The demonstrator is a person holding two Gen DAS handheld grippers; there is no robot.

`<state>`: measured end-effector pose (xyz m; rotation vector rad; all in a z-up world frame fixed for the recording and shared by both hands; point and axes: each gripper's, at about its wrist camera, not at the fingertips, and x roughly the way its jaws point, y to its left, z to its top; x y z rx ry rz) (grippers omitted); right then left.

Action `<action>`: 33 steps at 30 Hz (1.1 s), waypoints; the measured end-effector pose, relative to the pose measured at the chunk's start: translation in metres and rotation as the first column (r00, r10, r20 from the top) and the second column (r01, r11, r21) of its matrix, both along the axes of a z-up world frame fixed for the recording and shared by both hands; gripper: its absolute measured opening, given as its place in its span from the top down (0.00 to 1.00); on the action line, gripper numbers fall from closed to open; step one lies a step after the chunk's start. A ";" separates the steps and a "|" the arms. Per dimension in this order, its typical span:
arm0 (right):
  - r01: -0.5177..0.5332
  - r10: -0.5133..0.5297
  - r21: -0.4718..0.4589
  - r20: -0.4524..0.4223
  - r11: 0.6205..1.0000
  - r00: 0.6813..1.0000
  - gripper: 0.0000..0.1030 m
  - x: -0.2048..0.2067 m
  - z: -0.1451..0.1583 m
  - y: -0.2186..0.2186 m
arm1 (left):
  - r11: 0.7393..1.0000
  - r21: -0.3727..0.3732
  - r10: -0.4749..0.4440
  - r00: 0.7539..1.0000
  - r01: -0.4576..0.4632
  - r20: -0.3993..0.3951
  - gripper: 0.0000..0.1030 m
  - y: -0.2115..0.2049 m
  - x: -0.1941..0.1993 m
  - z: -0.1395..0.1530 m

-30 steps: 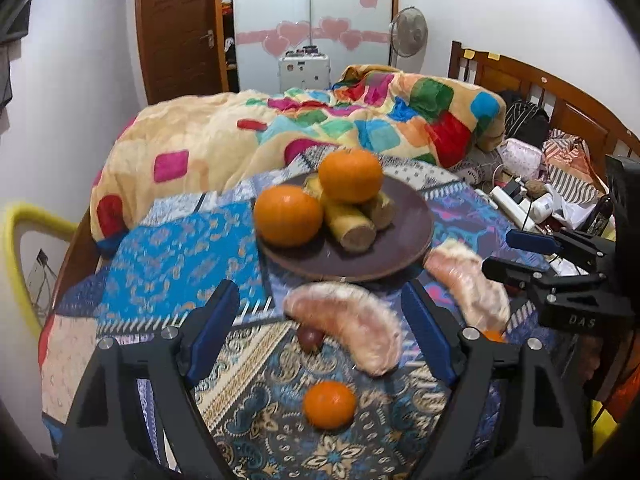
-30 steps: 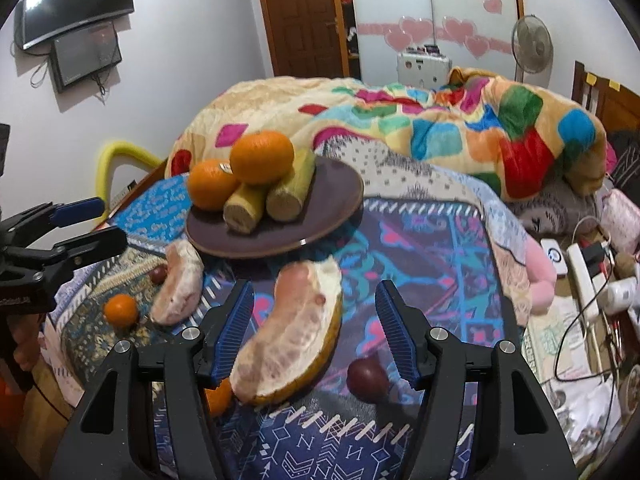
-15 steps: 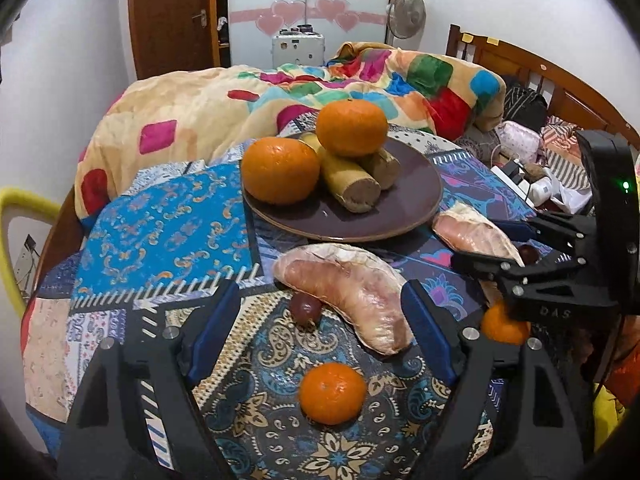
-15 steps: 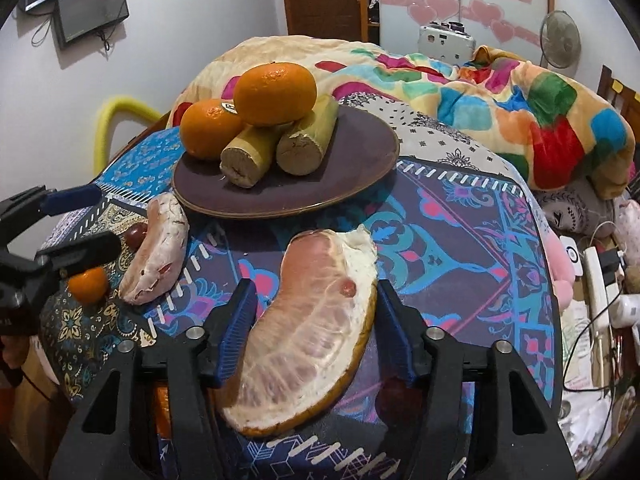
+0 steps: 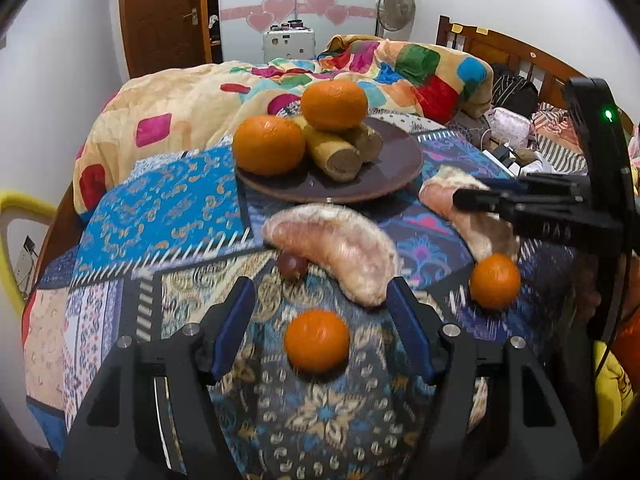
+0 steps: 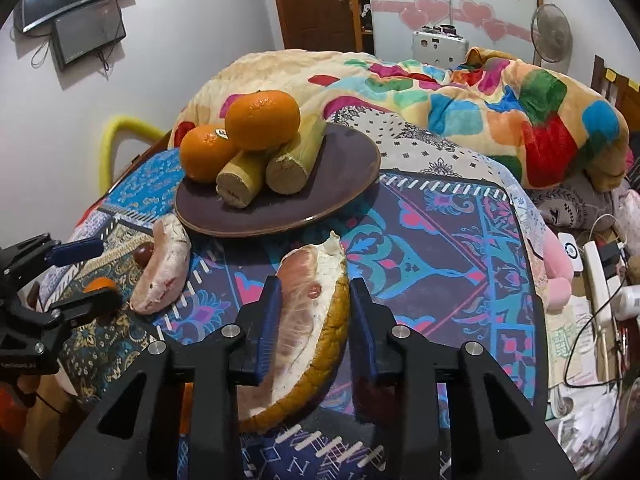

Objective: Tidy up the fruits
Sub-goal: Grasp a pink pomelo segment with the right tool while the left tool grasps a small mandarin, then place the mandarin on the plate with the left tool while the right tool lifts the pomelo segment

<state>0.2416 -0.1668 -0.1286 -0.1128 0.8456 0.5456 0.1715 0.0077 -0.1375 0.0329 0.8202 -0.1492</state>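
Observation:
A dark plate [image 5: 392,172] [image 6: 344,168] holds two oranges [image 5: 268,144] [image 6: 262,118] and two sugarcane pieces [image 5: 332,154] [image 6: 292,160]. My right gripper [image 6: 314,300] has closed around a pomelo wedge with rind [image 6: 316,300]; both pads touch it; the wedge also shows in the left wrist view [image 5: 476,220]. My left gripper [image 5: 320,308] is open above a small tangerine [image 5: 317,339]. A peeled pomelo segment [image 5: 340,248] [image 6: 164,268] and a dark grape [image 5: 292,264] lie before it. Another tangerine [image 5: 495,280] lies at right.
The fruits lie on a patterned cloth [image 5: 160,208] over a small table beside a bed with a colourful quilt [image 6: 440,92]. Cables and a power strip [image 6: 596,264] lie at right. A yellow chair frame [image 5: 12,216] stands at left.
My right gripper moved forward and closed its jaws onto the pomelo wedge. My left gripper drew back and lowered, so the small tangerine now sits between its fingers.

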 end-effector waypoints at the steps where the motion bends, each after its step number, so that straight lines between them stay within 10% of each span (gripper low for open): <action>1: 0.005 -0.005 0.002 -0.010 1.000 1.000 0.67 0.001 0.000 0.000 | 1.000 -0.001 0.002 1.000 -0.002 -0.003 0.33 0.001 -0.003 -0.002; 11: -0.035 0.033 -0.070 -0.022 0.997 0.999 0.46 -0.003 -0.012 0.012 | 0.999 -0.032 -0.006 0.999 0.005 -0.040 0.64 0.005 -0.004 -0.019; 33: -0.023 0.024 -0.013 0.097 1.000 0.995 0.77 -0.016 0.028 0.001 | 0.999 -0.039 0.008 0.997 -0.005 0.080 0.68 0.008 0.005 0.021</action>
